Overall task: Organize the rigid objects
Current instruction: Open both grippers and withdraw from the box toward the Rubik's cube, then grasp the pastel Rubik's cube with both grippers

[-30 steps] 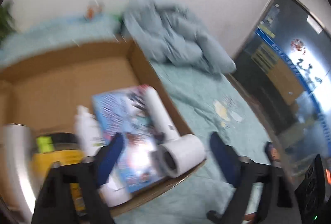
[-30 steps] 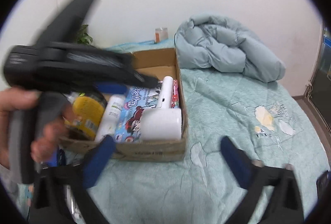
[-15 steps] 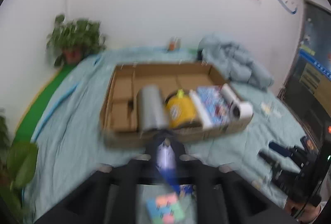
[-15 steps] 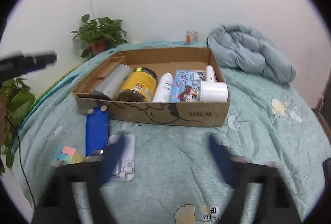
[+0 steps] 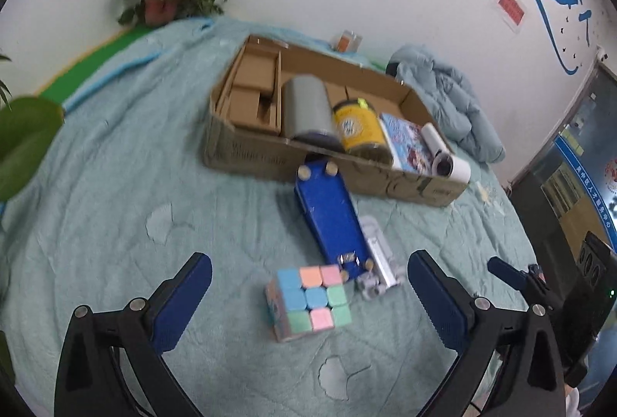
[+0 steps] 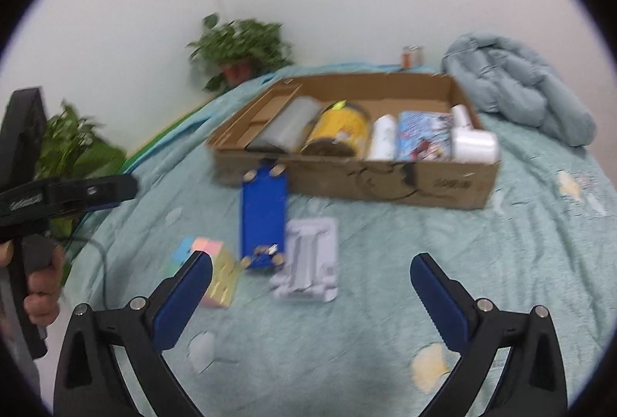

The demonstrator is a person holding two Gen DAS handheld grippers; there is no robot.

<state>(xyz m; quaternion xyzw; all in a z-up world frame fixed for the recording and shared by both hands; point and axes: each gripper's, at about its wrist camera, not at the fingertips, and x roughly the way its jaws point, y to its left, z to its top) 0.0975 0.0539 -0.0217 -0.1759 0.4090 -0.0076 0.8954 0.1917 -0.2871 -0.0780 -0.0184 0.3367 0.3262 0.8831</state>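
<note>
A brown cardboard box [image 5: 270, 155] is seen on a pale green bed cover [image 5: 115, 185]. A yellow jar [image 5: 360, 130] and a grey can [image 5: 308, 108] are seen inside. A cube [image 5: 308, 301] is coloured in pink, blue, green and orange squares, beside a blue board [image 5: 331, 220].

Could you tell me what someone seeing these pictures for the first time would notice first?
Probably the pastel puzzle cube, lying on the teal bedspread right between the open fingers of the left hand-held gripper. Just beyond it lie a blue board and a grey moulded tray. Behind them stands a cardboard box holding a silver cylinder and a yellow jar.
</note>
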